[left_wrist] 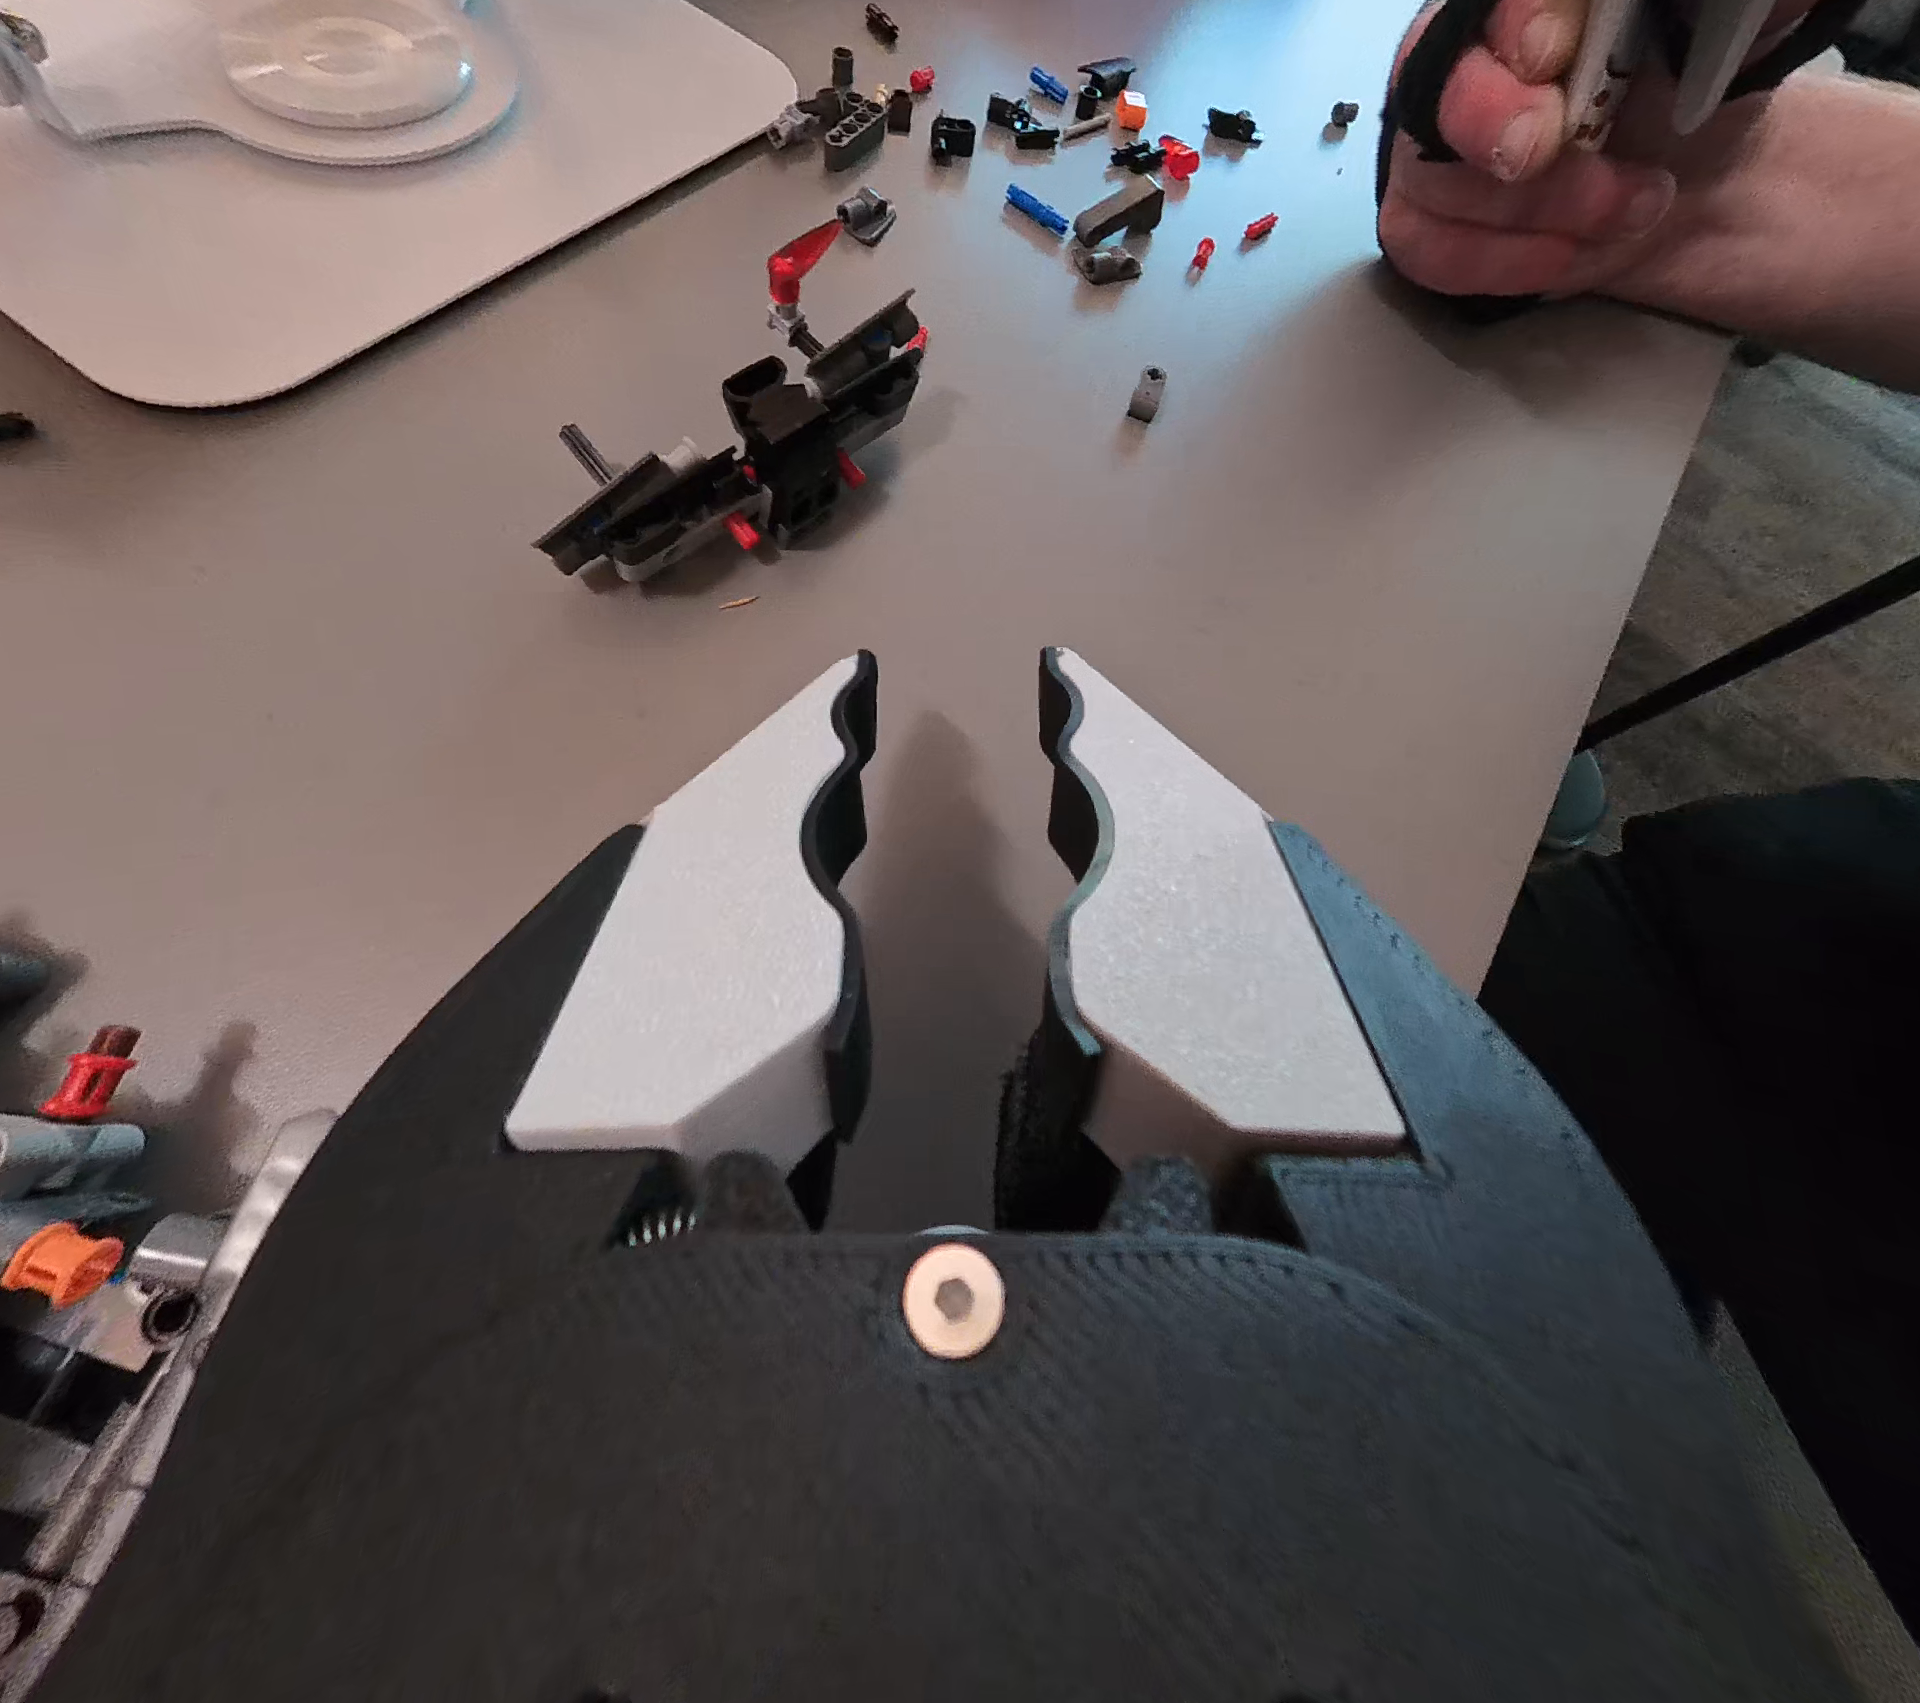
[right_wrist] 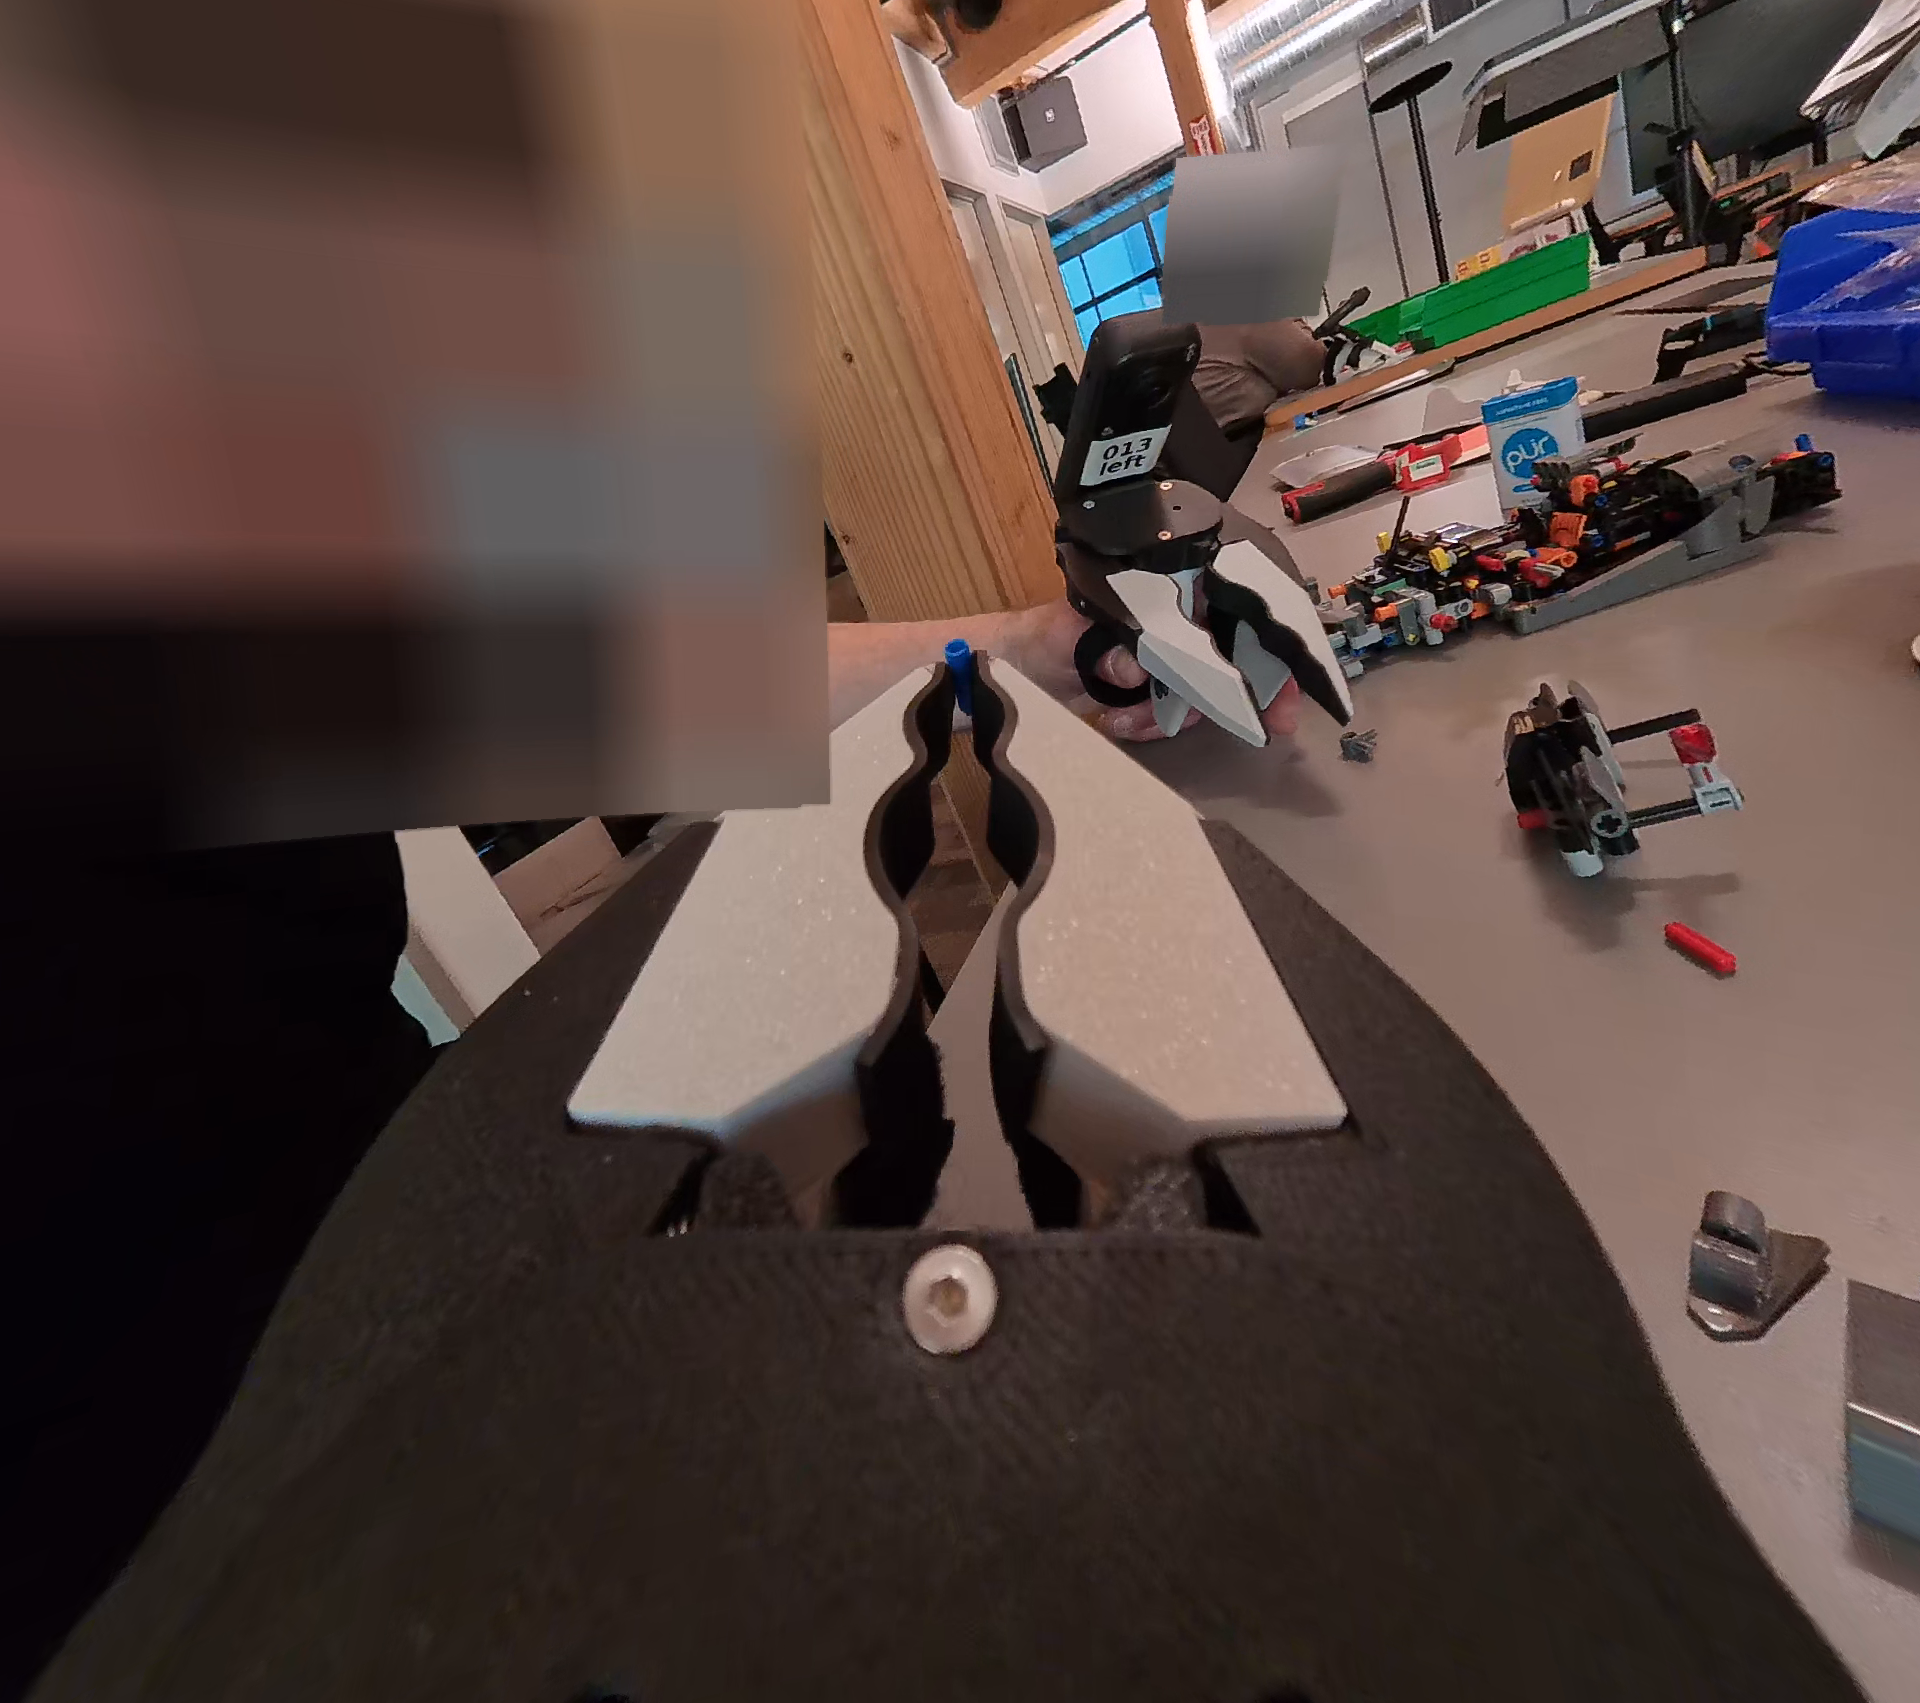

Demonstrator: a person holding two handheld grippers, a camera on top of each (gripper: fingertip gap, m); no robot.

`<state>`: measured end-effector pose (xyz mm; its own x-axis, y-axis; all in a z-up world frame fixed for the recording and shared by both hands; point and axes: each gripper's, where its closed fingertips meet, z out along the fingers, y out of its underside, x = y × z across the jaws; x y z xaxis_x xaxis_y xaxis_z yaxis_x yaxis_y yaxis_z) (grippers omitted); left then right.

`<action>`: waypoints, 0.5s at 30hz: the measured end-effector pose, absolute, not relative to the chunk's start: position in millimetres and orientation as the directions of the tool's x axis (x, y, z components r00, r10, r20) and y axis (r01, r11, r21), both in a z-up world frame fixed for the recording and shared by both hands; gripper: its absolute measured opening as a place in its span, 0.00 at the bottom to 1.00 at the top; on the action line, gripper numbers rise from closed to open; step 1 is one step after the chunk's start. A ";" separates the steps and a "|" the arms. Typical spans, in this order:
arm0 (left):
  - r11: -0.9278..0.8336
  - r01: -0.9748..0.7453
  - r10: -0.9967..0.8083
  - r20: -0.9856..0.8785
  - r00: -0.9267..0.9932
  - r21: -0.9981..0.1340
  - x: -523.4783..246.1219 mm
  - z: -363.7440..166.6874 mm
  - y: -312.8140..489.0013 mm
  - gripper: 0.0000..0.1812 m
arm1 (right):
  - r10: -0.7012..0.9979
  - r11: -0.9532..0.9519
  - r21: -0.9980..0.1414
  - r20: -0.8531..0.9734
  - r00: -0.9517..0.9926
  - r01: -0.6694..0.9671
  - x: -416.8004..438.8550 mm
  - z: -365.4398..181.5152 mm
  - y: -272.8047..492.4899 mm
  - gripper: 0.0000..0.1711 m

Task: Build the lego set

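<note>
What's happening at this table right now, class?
A person is building a lego set with a handheld gripper in each hand. The right gripper is shut on a small blue pin at its tips, lifted off the table. The left gripper is open and empty, pointing at the half-built assembly lying on the grey table. Loose pieces are scattered beyond it, so the pin isn't fitted yet.

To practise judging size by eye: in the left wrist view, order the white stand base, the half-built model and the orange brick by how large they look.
1. white stand base
2. half-built model
3. orange brick

All lie on the table at fairly similar depth, so the order seems safe.
</note>
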<state>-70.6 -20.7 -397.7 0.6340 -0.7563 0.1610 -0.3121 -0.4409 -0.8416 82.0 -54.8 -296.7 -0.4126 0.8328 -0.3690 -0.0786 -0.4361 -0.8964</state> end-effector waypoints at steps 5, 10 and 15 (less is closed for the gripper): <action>-0.417 -0.366 -0.736 0.073 0.673 -0.832 -72.1 -402.3 -17.6 0.14 | 0.851 -0.427 -0.898 -0.358 -0.385 -0.108 84.4 -294.2 -50.3 0.00; -0.390 -0.322 -0.707 0.056 0.705 -0.863 -77.2 -393.0 -14.6 0.14 | 0.883 -0.421 -0.890 -0.358 -0.304 -0.176 100.5 -288.4 -27.2 0.00; -0.240 -0.268 -0.684 -0.033 0.728 -0.933 -73.1 -365.0 -20.6 0.10 | 0.900 -0.397 -0.902 -0.347 -0.263 -0.170 110.0 -291.1 -16.6 0.00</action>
